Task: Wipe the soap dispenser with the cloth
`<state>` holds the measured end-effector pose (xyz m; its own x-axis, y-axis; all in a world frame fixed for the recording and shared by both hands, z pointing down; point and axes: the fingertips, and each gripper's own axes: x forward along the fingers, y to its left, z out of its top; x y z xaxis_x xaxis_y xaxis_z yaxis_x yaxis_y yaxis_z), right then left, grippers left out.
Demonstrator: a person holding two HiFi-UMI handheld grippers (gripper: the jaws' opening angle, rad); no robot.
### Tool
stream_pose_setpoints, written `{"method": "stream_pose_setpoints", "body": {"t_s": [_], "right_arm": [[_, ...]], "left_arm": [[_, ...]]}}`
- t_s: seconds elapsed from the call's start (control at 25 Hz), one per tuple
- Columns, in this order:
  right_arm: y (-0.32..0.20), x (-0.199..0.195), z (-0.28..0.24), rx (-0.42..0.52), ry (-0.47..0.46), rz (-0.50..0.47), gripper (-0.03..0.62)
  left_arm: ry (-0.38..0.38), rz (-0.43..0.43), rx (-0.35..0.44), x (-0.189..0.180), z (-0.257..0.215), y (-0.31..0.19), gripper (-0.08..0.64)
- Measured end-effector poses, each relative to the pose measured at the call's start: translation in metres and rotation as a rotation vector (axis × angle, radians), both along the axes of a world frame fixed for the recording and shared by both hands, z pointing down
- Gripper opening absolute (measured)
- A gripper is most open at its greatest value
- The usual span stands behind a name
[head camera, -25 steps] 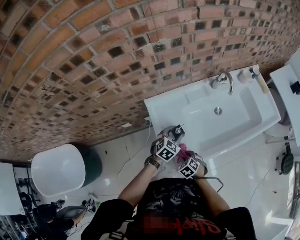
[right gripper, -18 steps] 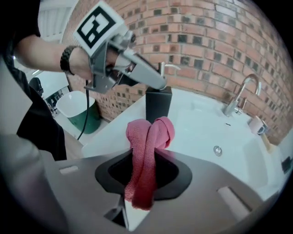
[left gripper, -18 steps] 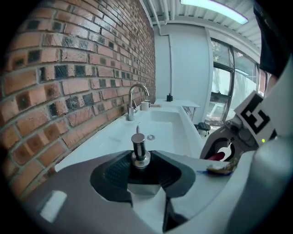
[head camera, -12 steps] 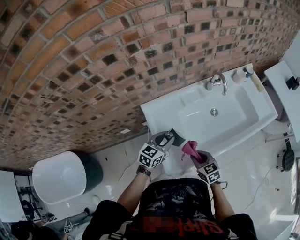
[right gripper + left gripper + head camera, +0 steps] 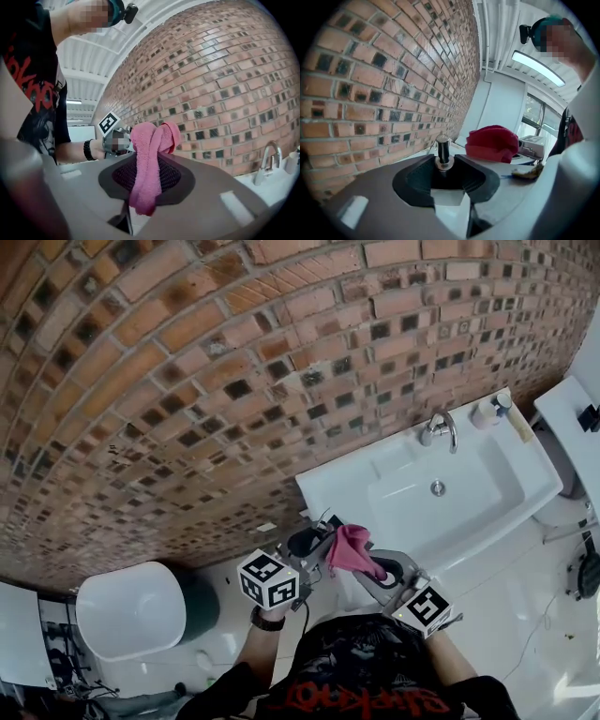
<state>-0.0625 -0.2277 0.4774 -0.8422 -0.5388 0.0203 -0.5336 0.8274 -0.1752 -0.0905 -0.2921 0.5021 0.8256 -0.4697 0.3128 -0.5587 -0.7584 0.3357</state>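
Observation:
My left gripper is shut on the soap dispenser, held in the air in front of the sink's left corner. In the left gripper view the dispenser's dark pump stem with its chrome collar stands up between the pads of that gripper. My right gripper is shut on a folded pink cloth; its jaws have just been closing with the cloth between them. The cloth bulges out over the right gripper's pads, close beside the dispenser, and its bulk shows just right of the stem.
A brick wall runs behind. The white sink with a chrome faucet lies to the right, a white bottle at its back corner. A white round tub stands on the floor at the left.
Both grippers have come up from below the sink's front edge toward the camera, carrying the dispenser and the cloth. The cloth now sits right beside the dispenser.

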Motion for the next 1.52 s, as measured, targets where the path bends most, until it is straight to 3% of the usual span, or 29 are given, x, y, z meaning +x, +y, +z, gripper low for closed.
{"method": "stream_pose_setpoints", "body": {"t_s": [0.24,0.52,0.72,1.08,1.24,1.32,1.44,1.52], "right_arm": [[0.008,-0.007,0.009,-0.040,0.002,-0.018,0.072],[0.007,0.010,0.014,-0.075,-0.014,0.031,0.072],[0.009,0.018,0.035,-0.121,0.037,0.048,0.072],[0.018,0.049,0.073,-0.235,0.065,0.081,0.072],[0.016,0.075,0.009,-0.125,-0.082,0.070,0.072],[0.005,0.069,-0.032,-0.053,-0.102,0.058,0.072],[-0.005,0.047,-0.073,0.026,-0.051,0.024,0.072],[-0.005,0.029,-0.080,0.119,0.051,-0.033,0.072]], "left_arm": [[0.113,0.018,0.025,0.004,-0.047,0.014,0.138],[0.139,0.032,0.052,0.001,-0.070,0.018,0.138],[0.151,0.040,0.092,-0.003,-0.083,0.018,0.138],[0.222,0.078,0.229,-0.011,-0.112,0.026,0.138],[0.236,0.125,0.294,-0.010,-0.121,0.033,0.138],[0.209,0.149,0.343,-0.013,-0.126,0.038,0.138],[0.177,0.188,0.379,-0.010,-0.127,0.048,0.138],[0.169,0.219,0.385,-0.005,-0.127,0.055,0.140]]}}
